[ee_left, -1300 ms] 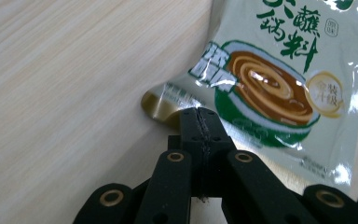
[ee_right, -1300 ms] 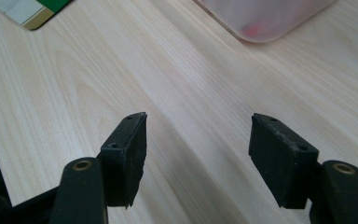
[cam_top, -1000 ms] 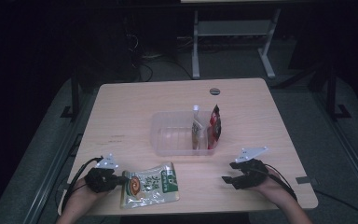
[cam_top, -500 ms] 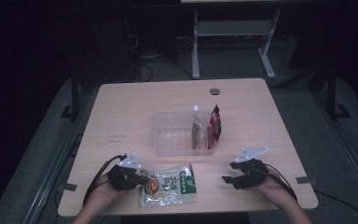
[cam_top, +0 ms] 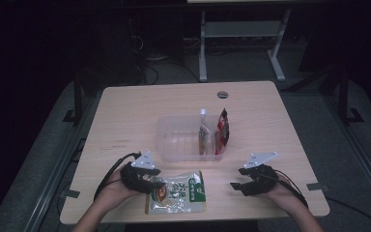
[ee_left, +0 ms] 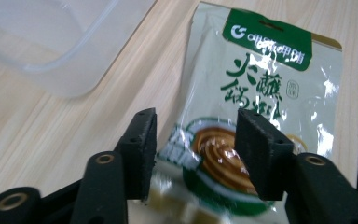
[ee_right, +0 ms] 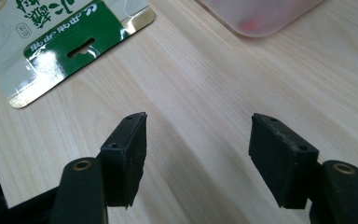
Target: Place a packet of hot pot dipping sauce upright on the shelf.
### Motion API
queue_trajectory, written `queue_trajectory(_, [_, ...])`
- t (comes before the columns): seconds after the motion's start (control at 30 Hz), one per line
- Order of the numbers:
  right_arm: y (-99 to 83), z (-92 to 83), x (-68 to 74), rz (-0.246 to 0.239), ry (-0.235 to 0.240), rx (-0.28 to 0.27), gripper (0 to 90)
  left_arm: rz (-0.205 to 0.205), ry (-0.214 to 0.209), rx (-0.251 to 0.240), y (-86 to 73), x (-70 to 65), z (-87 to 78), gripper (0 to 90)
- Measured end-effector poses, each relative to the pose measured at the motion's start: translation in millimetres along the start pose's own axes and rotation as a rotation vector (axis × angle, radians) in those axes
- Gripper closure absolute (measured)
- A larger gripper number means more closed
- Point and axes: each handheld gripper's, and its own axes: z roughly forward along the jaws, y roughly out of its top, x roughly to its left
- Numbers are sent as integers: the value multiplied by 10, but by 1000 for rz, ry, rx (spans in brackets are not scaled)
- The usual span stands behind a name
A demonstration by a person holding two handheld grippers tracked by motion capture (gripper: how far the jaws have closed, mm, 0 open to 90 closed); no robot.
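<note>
The high view looked forward and down from above the person's edge of the table (cam_top: 125,111), far enough to take in its whole top and the floor beyond. Each gripper view sat low and close over the wood, looking along its own jaws. All three shared the green snack pouch (cam_top: 179,192) (ee_left: 256,107) (ee_right: 51,42) and the clear tub (cam_top: 183,140) (ee_left: 51,42) (ee_right: 261,14).

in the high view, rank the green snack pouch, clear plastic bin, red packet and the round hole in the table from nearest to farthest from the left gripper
1. green snack pouch: right at the left gripper, between its open jaws, front edge of the table.
2. clear plastic bin: just behind, mid-table.
3. red packet: standing at the bin's right end.
4. round hole: far side of the table.
</note>
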Motion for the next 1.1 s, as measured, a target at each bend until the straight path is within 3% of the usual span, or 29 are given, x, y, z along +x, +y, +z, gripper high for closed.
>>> queue_trajectory(0.17, [-8, -8, -3, 7, 0, 2, 363, 8, -29, 38, 3, 23, 151, 420])
queue_trajectory(0.27, [-12, -11, -5, 6, 0, 4, 363, 0, -51, 29, -40, 23, 183, 404])
queue_trajectory(0.53, [-5, 8, 6, -3, 2, 4, 363, -9, -73, 30, -96, 2, 214, 442])
queue_trajectory(0.73, [-4, 24, 9, -4, 1, 10, 363, 11, -60, 29, -104, -30, 207, 552])
queue_trajectory(0.93, [-5, 26, 10, -1, 2, 13, 363, 1, -74, 33, -112, -24, 197, 762])
queue_trajectory(1.1, [0, 28, 16, -2, 3, 16, 363, -24, -84, 41, -104, -22, 185, 850])
